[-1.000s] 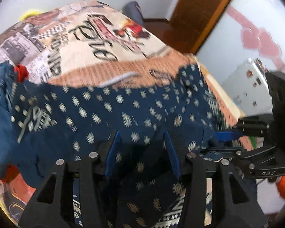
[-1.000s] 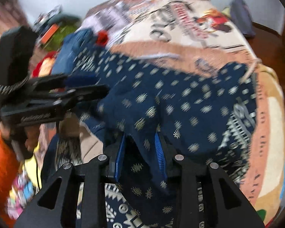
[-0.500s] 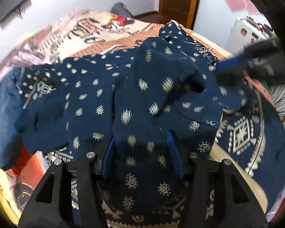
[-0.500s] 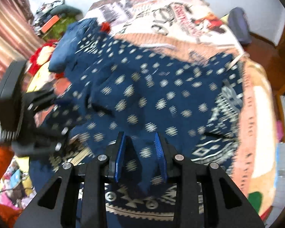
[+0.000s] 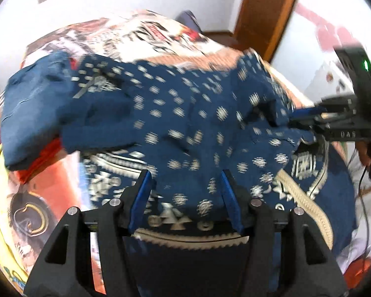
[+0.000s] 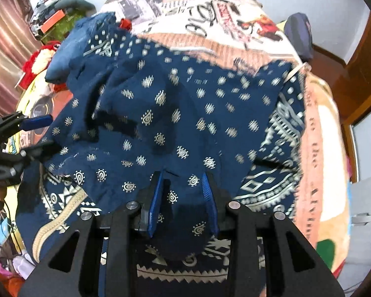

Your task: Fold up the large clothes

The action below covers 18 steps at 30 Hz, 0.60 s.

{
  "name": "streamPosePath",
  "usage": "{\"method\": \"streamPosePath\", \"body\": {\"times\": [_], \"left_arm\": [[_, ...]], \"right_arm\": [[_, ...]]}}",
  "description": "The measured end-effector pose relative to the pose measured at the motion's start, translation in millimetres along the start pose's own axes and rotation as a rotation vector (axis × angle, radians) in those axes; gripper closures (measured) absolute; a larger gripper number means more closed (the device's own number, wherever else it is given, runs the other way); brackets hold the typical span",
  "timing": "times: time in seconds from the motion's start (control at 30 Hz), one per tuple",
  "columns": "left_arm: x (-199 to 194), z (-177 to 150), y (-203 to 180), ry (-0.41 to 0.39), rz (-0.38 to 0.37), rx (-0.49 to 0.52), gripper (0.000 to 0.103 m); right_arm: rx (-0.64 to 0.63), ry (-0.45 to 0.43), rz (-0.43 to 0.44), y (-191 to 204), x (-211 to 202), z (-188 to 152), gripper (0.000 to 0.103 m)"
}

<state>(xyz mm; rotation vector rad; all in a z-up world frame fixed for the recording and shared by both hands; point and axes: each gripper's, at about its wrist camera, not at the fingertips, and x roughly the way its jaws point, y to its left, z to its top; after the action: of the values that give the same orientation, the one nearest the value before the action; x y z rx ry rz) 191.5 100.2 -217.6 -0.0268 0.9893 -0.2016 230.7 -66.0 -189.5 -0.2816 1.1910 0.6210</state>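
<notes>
A large navy garment [image 5: 185,123] with small cream motifs and a cream patterned border lies folded over itself across the bed; it also shows in the right wrist view [image 6: 185,113]. My left gripper [image 5: 185,180] has its blue pads spread with the cloth lying loose between them. My right gripper [image 6: 183,185] also has its pads apart with cloth between. The right gripper shows at the garment's right edge in the left wrist view [image 5: 306,121]; the left gripper shows at its left edge in the right wrist view [image 6: 37,133].
The bed carries a printed blanket [image 6: 210,12]. A blue denim piece [image 5: 29,104] and red cloth [image 5: 44,158] lie at the garment's left. A dark cushion [image 6: 299,34], a wooden door [image 5: 267,12] and a cluttered corner [image 6: 54,22] surround the bed.
Both grippers carried the lifted fold forward and down onto the garment. The left gripper's pads now stand wider apart and the cloth lies flatter on the bed.
</notes>
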Motion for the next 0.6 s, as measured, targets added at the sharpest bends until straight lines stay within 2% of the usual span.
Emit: {"method": "streamPosePath", "body": {"times": [0.17,0.3,0.43,0.53,0.6], "left_arm": [[-31,10,47,-0.123,0.119,-0.134,0.046],[-33,12,91,-0.136,0.173,-0.264,0.042],[-19,9,127,-0.117,0.166,-0.388,0.042],[-3,4,144,-0.108,0.126,-0.466,0.042],[8,2,153,-0.115,0.083,-0.520,0.042]], "right_arm": [[0.025,-0.089,-0.022,-9,-20,4,0.073],[0.063,-0.150,-0.068,-23,-33,8,0.066],[0.102,-0.186,-0.133,-39,-31,13,0.053],[0.142,-0.181,-0.188,-56,-22,14,0.050],[0.193,-0.167,-0.181,-71,-11,13,0.050]]}}
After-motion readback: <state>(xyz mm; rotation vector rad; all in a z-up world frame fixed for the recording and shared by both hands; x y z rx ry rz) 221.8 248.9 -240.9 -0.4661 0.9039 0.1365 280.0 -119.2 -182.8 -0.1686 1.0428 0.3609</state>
